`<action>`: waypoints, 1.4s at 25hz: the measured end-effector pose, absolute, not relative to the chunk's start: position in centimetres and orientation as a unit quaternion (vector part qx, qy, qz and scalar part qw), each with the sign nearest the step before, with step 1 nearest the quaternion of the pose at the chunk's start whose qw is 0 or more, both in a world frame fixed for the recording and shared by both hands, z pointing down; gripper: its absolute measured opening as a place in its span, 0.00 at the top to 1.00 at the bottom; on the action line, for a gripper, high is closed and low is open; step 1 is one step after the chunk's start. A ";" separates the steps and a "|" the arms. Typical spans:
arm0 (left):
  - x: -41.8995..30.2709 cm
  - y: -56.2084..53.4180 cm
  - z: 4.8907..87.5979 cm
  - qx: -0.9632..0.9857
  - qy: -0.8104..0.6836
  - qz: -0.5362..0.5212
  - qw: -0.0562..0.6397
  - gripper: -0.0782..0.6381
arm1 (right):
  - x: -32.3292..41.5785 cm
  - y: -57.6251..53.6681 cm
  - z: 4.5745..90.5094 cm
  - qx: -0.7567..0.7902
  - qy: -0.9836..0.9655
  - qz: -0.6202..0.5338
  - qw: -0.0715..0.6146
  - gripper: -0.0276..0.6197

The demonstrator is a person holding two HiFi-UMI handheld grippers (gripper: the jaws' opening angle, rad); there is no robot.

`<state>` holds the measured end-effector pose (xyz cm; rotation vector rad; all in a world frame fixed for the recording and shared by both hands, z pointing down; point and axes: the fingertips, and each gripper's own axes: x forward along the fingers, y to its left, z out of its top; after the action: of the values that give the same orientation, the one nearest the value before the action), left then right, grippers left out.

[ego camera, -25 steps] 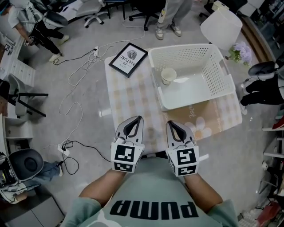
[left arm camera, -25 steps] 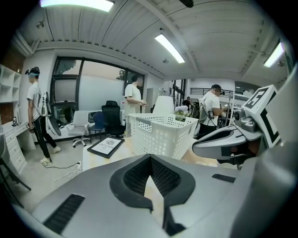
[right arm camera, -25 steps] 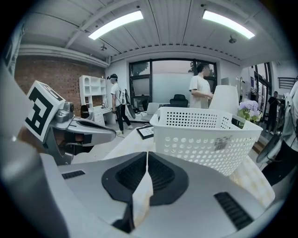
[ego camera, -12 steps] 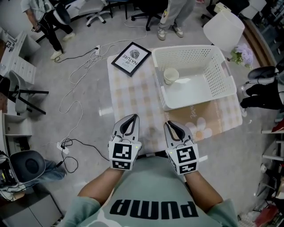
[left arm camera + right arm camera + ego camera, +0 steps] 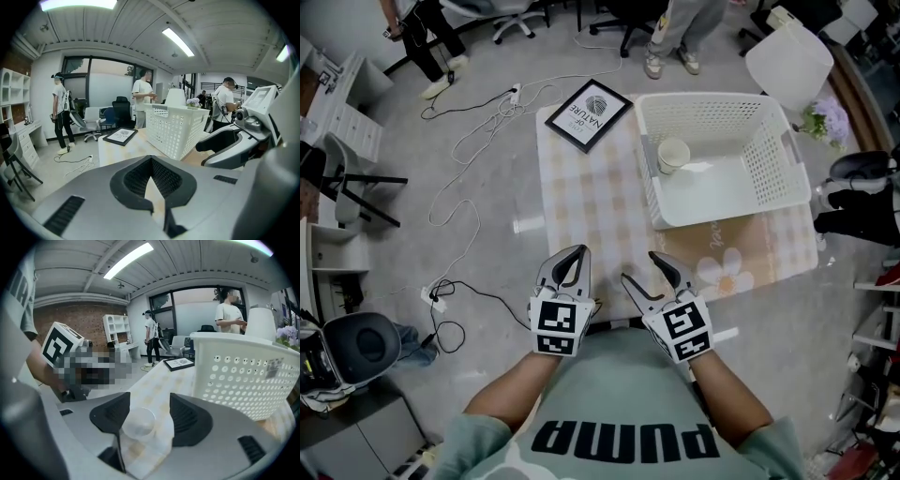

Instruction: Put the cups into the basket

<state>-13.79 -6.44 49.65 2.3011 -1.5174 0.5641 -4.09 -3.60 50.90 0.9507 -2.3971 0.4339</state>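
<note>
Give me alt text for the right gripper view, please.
The right gripper, jaws just opened, has a clear plastic cup standing between them on a checked tablecloth. A white perforated basket rises at right; a framed picture lies farther back, with people standing behind.

Head view: the camera sits high over the person's chest and faces steeply down. It takes in the whole counter [image 5: 591,202], the basket [image 5: 712,111] and the surrounding floor [image 5: 394,253] from well back.

Left gripper view: low at the counter's near edge, facing along it towards the basket's side wall.

Right gripper view: equally low and facing much the same way, with the basket wall filling its right side.

All three views share the basket and the framed picture [image 5: 589,114].

Fisheye bending leaves the tilt of both low cameras only roughly judged.
</note>
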 end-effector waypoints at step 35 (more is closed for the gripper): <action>-13.4 -6.8 51.7 0.809 -0.514 0.221 0.180 0.89 | -6.8 -1.5 56.2 0.255 -0.897 0.102 0.347 0.44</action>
<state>-13.44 -6.79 51.71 2.2843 -1.4533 0.6257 -6.81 -1.49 56.23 0.6607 -2.3267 0.2653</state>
